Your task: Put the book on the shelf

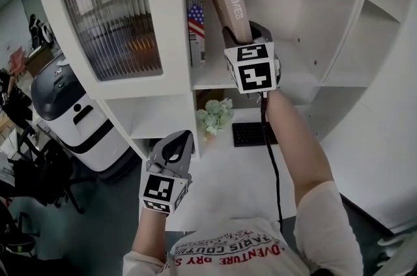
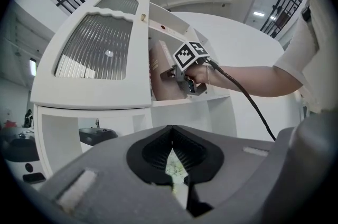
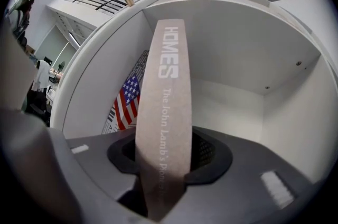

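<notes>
Shelving (image 1: 301, 82) white, over white desk (image 1: 225, 172); right claw (image 1: 242, 32) clamps book (image 1: 229, 0), left claw (image 1: 174, 147) closed, empty.

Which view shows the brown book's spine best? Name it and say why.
The right gripper view: the brown book fills the middle, its HOMES spine readable, clamped between the fingers. The head view shows it smaller, leaning on the shelf, held by the right gripper. The left gripper view shows only a brown sliver.

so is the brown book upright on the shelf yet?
Tilted: the brown book leans toward the flag book, held in the right gripper.
</notes>
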`<state>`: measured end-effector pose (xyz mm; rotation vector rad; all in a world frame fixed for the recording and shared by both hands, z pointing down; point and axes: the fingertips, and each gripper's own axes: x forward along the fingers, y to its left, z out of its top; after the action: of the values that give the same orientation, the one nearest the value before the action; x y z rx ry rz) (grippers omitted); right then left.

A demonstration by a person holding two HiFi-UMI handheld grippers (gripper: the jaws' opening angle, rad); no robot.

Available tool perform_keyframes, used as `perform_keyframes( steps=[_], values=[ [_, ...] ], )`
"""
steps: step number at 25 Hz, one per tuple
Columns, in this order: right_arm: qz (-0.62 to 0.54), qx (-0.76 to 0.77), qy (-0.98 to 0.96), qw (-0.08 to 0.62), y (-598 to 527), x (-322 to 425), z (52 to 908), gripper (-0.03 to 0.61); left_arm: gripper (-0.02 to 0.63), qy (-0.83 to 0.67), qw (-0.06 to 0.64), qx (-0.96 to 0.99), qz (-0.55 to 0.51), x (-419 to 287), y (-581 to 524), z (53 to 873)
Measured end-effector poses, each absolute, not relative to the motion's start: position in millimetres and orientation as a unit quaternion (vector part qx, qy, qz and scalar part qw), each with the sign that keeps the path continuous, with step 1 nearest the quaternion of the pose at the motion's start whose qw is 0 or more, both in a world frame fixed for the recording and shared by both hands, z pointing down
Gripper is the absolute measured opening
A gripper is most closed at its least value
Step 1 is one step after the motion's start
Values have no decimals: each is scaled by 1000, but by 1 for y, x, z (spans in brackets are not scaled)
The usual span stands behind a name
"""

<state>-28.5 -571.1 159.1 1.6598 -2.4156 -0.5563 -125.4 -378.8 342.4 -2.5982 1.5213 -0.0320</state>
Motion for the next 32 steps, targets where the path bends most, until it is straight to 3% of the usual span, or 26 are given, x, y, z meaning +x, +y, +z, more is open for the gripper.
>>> perform_keyframes(
  steps=[25,32],
  values=[
    [-189,549,-809,90,-615,-61,162,200,5,521,48,-852,-12,-145,-409,354],
    [-205,550,-802,109,-611,-57,165,261,5,520,47,-853,-7,-146,-403,351]
  ],
)
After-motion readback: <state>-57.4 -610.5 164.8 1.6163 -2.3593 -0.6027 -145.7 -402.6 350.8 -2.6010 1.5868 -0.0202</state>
